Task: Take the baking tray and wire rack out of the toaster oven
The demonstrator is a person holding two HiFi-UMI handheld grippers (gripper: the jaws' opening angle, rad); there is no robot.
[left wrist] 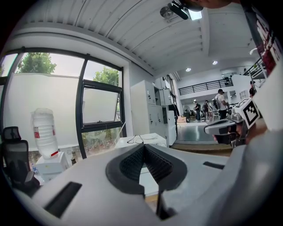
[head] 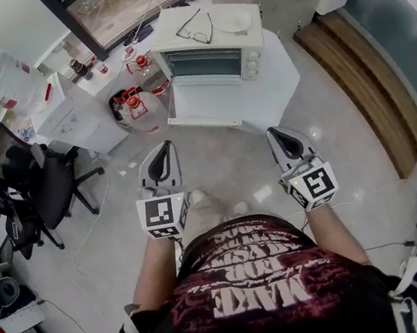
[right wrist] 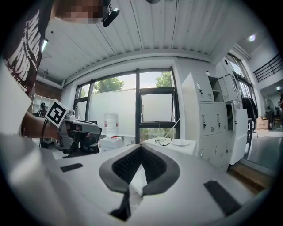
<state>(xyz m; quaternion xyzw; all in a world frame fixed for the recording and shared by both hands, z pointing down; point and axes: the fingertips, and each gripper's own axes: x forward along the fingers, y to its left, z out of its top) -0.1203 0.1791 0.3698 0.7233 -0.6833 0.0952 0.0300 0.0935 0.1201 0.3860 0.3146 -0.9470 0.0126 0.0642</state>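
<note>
Toaster oven (head: 208,59) sits on the white table (head: 278,85), straight ahead and well clear of both grippers. Left gripper (head: 165,146): jaws pressed together, nothing between them. Right gripper (head: 275,133): same, closed and empty. Glasses (head: 195,26) lie on the oven's top.
</note>
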